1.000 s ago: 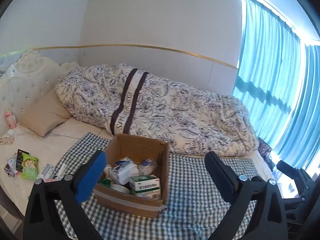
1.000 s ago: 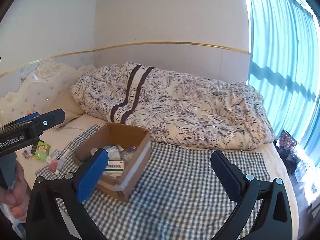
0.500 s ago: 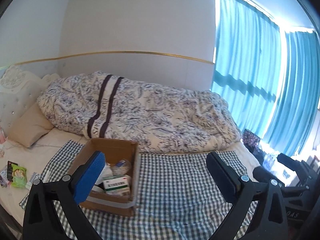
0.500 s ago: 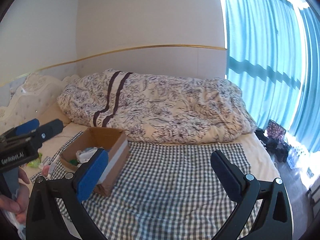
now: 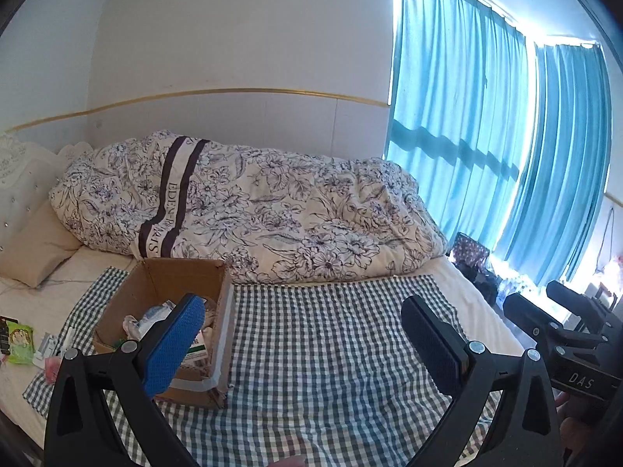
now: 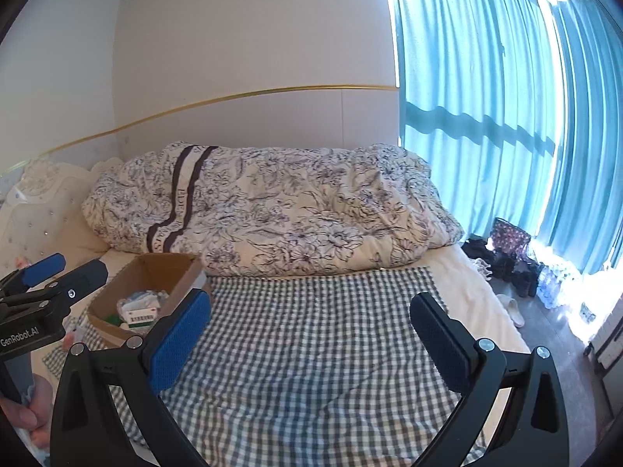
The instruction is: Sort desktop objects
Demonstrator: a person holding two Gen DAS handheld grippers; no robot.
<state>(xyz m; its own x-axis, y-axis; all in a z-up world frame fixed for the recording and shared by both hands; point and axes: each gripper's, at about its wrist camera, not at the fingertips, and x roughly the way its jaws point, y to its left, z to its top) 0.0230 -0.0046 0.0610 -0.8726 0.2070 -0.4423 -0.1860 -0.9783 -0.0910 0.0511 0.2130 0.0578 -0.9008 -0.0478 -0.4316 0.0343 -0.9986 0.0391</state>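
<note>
Above the checked cloth (image 5: pixel 331 350), left gripper (image 5: pixel 307 344) and right gripper (image 6: pixel 311 334) both gaped wide, empty; the cardboard box (image 5: pixel 155 280) (full of packets) sat left.

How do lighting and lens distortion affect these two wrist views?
Left wrist view: the curtains are backlit, blowing out the window's lower right; the wall's gold trim bows from fisheye. Right wrist view: glare on the floor; the cardboard box stays legible.
</note>
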